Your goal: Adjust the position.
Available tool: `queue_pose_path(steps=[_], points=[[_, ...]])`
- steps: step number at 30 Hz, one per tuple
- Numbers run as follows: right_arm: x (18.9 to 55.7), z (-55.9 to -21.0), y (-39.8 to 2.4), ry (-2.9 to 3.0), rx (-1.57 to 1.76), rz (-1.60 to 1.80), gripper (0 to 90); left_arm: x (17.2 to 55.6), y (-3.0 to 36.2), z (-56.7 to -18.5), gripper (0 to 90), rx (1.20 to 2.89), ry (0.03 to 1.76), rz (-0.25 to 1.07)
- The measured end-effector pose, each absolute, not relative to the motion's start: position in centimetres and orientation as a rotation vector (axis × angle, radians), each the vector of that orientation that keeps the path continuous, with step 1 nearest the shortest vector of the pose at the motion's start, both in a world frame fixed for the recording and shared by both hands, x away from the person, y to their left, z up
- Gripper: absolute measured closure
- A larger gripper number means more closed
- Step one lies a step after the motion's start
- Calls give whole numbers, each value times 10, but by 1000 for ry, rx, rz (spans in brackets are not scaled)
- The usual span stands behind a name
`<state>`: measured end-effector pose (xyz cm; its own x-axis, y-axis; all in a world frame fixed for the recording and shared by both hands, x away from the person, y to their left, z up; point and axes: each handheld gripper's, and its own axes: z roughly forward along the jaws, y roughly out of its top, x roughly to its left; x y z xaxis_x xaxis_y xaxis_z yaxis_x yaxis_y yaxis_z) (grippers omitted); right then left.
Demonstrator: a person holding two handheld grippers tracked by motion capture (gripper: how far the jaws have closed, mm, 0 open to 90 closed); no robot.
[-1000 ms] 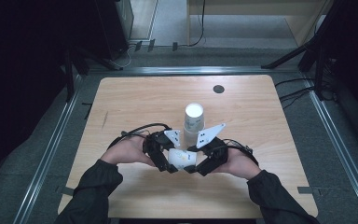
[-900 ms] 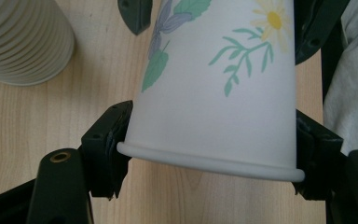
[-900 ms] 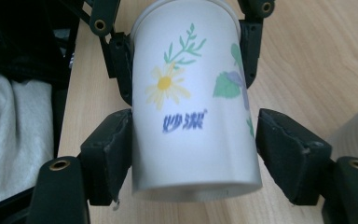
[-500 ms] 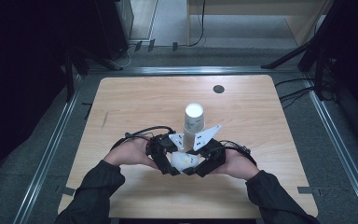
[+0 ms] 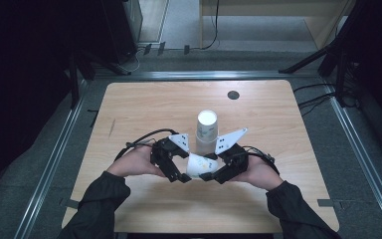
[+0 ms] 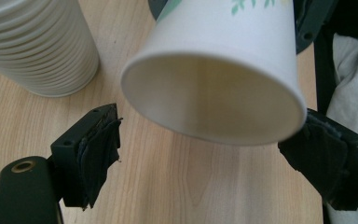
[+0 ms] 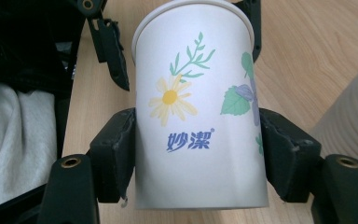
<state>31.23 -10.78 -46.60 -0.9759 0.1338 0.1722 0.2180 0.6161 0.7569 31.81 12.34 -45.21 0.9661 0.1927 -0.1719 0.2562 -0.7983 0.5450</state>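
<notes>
Two black two-jaw grippers meet over the near middle of the light wooden desk point(image 5: 144, 102), each held in a person's hand. The right gripper point(image 7: 195, 148) is clamped on a single white paper cup printed with a yellow daisy, green leaves and blue lettering point(image 7: 198, 121): in the right gripper view its padded jaws press on both sides of the cup's lower wall, and they have just eased a little wider while keeping hold. The cup lies tilted, raised off the desk, with its open mouth turned toward the left gripper point(image 6: 205, 140). In the left gripper view that gripper's jaws have just been opening; they stand apart on either side of the cup's rim, the pad on the picture's left side clear of the paper, the other just beside the rim, though whether it touches I cannot tell. In the high view the cup point(image 5: 199, 164) sits between the two grippers. Just beyond it, nearer the desk's centre, stands an upright stack of white paper cups point(image 5: 206, 132). Well apart, by the far edge toward the right corner, lies a small dark round disc point(image 5: 233, 94).
</notes>
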Motion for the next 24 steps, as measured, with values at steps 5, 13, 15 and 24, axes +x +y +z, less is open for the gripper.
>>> queue_pose_path(steps=[5, 13, 15, 24], points=[[312, -462, -113, -2723, -308, -1337, 337, 317, 133, -453, 129, 2482, 352, -134], [312, -458, -117, -2709, -309, -1358, 337, 312, 139, -456, 131, 2422, 386, -153], [312, -458, -117, -2701, -312, -1366, 337, 311, 139, -457, 131, 2396, 390, -160], [311, -457, -116, -2678, -289, -1383, 336, 311, 134, -458, 131, 2288, 379, -202]])
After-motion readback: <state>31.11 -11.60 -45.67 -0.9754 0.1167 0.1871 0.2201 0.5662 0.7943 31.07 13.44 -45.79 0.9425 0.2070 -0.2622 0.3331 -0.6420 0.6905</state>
